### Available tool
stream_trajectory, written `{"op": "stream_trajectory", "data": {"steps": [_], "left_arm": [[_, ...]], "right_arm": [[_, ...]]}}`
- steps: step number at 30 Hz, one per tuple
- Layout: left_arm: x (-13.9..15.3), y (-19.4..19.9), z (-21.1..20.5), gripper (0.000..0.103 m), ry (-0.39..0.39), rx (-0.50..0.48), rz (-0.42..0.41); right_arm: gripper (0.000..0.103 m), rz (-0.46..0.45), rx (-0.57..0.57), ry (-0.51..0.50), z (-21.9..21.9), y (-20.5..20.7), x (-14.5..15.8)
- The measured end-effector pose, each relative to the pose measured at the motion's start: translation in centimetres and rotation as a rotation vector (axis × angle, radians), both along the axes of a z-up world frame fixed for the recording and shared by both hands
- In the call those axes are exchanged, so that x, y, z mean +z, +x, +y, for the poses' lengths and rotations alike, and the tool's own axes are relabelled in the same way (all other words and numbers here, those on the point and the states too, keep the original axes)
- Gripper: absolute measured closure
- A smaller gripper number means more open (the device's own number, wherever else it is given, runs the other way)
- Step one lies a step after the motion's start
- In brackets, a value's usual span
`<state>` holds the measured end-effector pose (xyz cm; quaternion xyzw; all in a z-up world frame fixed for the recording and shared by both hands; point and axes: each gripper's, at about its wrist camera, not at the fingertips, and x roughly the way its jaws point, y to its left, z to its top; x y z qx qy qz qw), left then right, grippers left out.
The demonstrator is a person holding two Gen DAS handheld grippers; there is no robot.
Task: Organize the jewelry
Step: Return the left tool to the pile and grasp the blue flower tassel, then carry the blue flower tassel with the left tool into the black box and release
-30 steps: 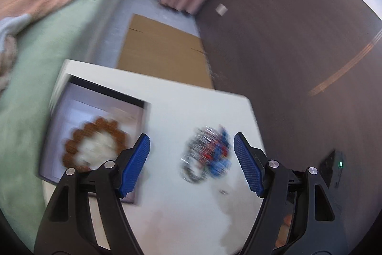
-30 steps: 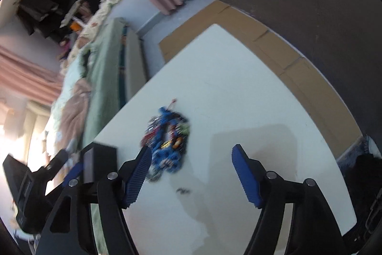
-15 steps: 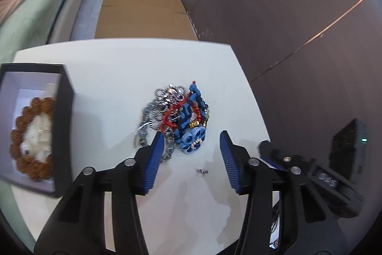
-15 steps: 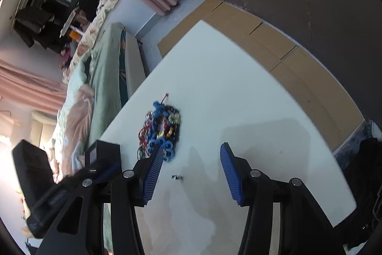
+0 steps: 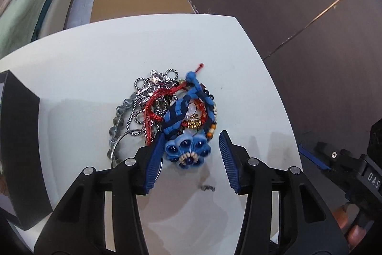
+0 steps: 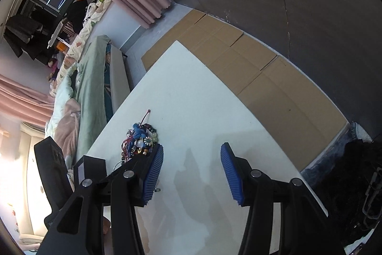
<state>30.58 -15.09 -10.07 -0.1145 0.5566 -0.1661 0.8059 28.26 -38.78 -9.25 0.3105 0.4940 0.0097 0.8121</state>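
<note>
Task early: jewelry pile (image 5: 170, 111) lies tangled mid-table (image 5: 78, 78), unsorted. Black box (image 5: 21, 154) at 9 o'clock of pile; contents hidden here.

Left gripper (image 5: 191, 159) hovers at pile's 6 o'clock edge, jaws just narrowing, part-spread around blue flower piece (image 5: 188, 149); pads not yet pressing. Right gripper (image 6: 192, 171) spread, jaws bare, pile at its 10 o'clock.

Pile's long axis runs 12-to-6 in left view; red cord tip (image 5: 200, 66) points toward 1 o'clock. Small loose bit (image 5: 208, 188) lies near gripper.
</note>
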Motion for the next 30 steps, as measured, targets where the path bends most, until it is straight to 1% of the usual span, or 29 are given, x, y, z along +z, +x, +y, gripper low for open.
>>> {"op": "stream_trajectory", "data": {"steps": [1, 2, 3, 4, 7, 9, 13, 15, 21, 28, 30], "left_arm": [[0.0, 0.0, 0.0, 0.069, 0.036, 0.007, -0.008], [-0.1, 0.0, 0.2, 0.072, 0.038, 0.010, -0.007], [0.0, 0.0, 0.4, 0.078, 0.032, 0.012, -0.004], [0.2, -0.1, 0.8, 0.078, 0.016, 0.013, -0.002], [2.0, -0.9, 2.0, 0.079, -0.012, 0.020, -0.046], [3.2, -1.6, 3.4, 0.079, -0.056, 0.032, -0.063], [4.2, -2.1, 5.1, 0.079, -0.118, 0.058, -0.078], [4.9, -2.5, 6.0, 0.079, -0.128, 0.072, -0.095], [5.7, -2.8, 8.6, 0.079, -0.159, 0.120, -0.113], [6.5, -3.4, 11.1, 0.079, -0.172, 0.143, -0.137], [6.7, -3.6, 11.7, 0.079, -0.176, 0.145, -0.140]], "right_arm": [[0.053, 0.001, 0.007, -0.006, 0.3, 0.1, 0.0], [0.053, 0.002, 0.018, -0.010, 0.7, 0.2, -0.1], [0.053, 0.005, 0.038, -0.016, 1.3, 0.3, -0.2], [0.053, 0.008, 0.055, -0.019, 1.8, 0.4, -0.3], [0.054, 0.016, 0.100, -0.030, 3.3, 0.5, -0.7], [0.054, 0.019, 0.138, -0.045, 4.4, 0.6, -0.8], [0.055, 0.026, 0.192, -0.073, 6.2, 0.7, -1.1], [0.058, 0.034, 0.217, -0.091, 7.1, 0.7, -1.4], [0.067, 0.059, 0.269, -0.135, 9.4, 0.7, -2.0], [0.072, 0.086, 0.293, -0.198, 11.5, 0.6, -2.7], [0.079, 0.096, 0.295, -0.209, 11.9, 0.6, -2.9]]}}
